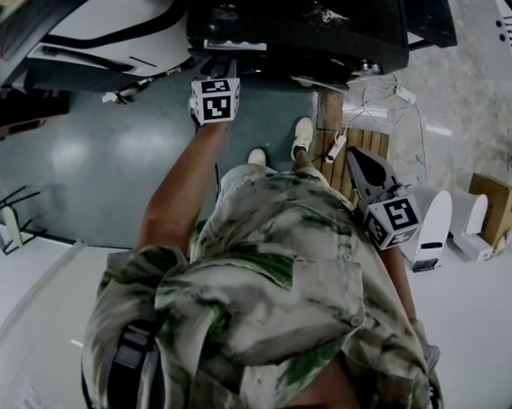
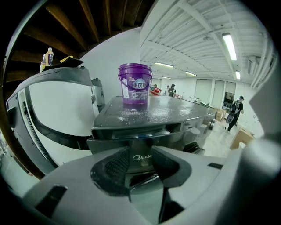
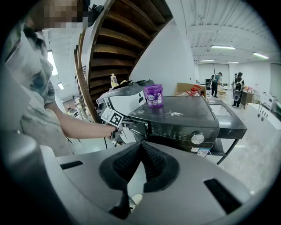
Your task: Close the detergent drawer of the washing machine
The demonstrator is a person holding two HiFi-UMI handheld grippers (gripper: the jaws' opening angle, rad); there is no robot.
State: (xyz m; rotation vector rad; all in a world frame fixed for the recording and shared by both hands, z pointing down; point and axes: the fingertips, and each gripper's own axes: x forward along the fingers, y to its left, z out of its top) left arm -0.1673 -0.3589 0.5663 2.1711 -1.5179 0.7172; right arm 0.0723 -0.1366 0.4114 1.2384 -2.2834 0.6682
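Observation:
A dark washing machine (image 3: pixel 189 127) stands ahead, and its top (image 2: pixel 171 112) fills the middle of the left gripper view. Its detergent drawer (image 2: pixel 140 134) sticks out of the front at the top left corner (image 3: pixel 139 127). My left gripper (image 2: pixel 141 158) is right at the drawer's front, jaws slightly apart, the logo showing in the gap. In the head view that gripper (image 1: pixel 215 82) reaches under the machine's edge. My right gripper (image 3: pixel 140 144) is shut on nothing and held back at my right side (image 1: pixel 358 157).
A purple bucket (image 2: pixel 135 85) stands on the machine's top. A white curved appliance (image 2: pixel 52 110) is close on the left. A wooden pallet (image 1: pixel 363 144), a white unit (image 1: pixel 431 226) and a cardboard box (image 1: pixel 491 203) lie to the right. People (image 2: pixel 237 112) walk far off.

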